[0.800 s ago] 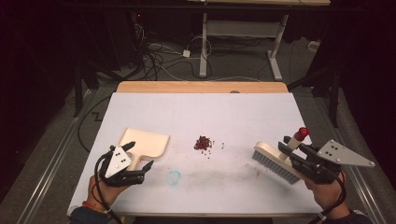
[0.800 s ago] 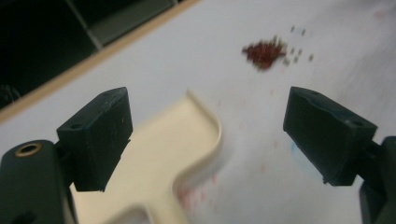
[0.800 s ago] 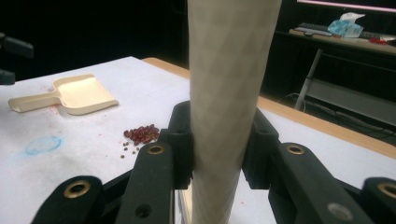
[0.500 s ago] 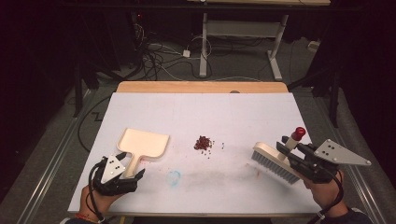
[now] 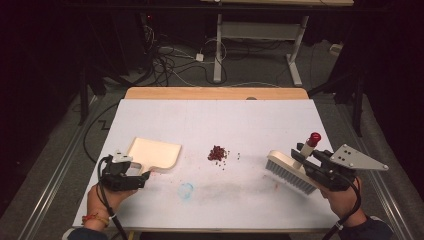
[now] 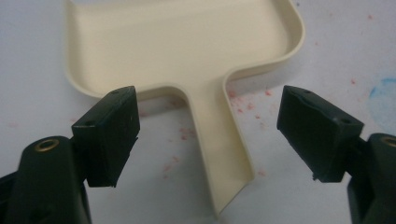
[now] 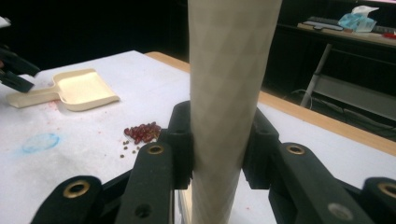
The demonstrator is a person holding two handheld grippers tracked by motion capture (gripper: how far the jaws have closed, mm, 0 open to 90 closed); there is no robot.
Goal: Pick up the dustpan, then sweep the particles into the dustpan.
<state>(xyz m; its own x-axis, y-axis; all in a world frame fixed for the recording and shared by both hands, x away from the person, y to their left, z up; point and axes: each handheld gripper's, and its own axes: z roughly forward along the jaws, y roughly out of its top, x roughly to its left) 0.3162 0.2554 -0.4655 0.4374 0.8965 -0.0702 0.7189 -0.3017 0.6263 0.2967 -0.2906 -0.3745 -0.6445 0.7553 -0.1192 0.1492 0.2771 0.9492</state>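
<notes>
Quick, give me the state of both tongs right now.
Left tongs: open, jaws either side of the dustpan handle, not gripping it.
Right tongs: shut on the brush handle.

A dark room is seen around the table (image 5: 215,120), whose white top is edged with wood at its far side. Beyond it, tangled cables (image 5: 172,60) are spread on the grey floor (image 5: 65,150), beside a white-legged desk (image 5: 260,37).

The hand-held gripper (image 6: 210,135) has its jaws spread wide on either side of the cream dustpan's (image 6: 177,46) handle.
</notes>
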